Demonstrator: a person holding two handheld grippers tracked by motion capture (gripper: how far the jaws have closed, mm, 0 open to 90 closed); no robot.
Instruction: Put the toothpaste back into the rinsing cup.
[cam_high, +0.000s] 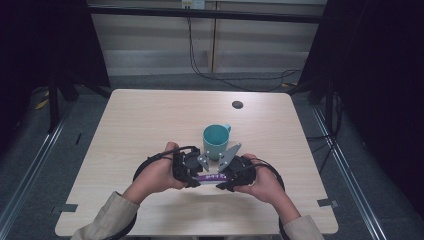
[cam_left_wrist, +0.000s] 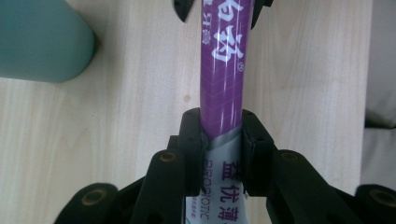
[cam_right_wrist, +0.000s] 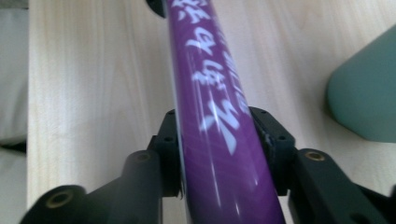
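Purple tube pinched at both ends, left tool and right tool gripping it, teal mug just beyond

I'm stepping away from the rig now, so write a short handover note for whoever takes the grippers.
Left gripper: shut on the purple tube, near its silver end.
Right gripper: jaws on either side of the tube's other end; cannot tell if they press yet.
The tube hangs level between both, just above the table, on the near side of the teal mug.
Done: tube lifted.
Left: probably putting it in the mug.
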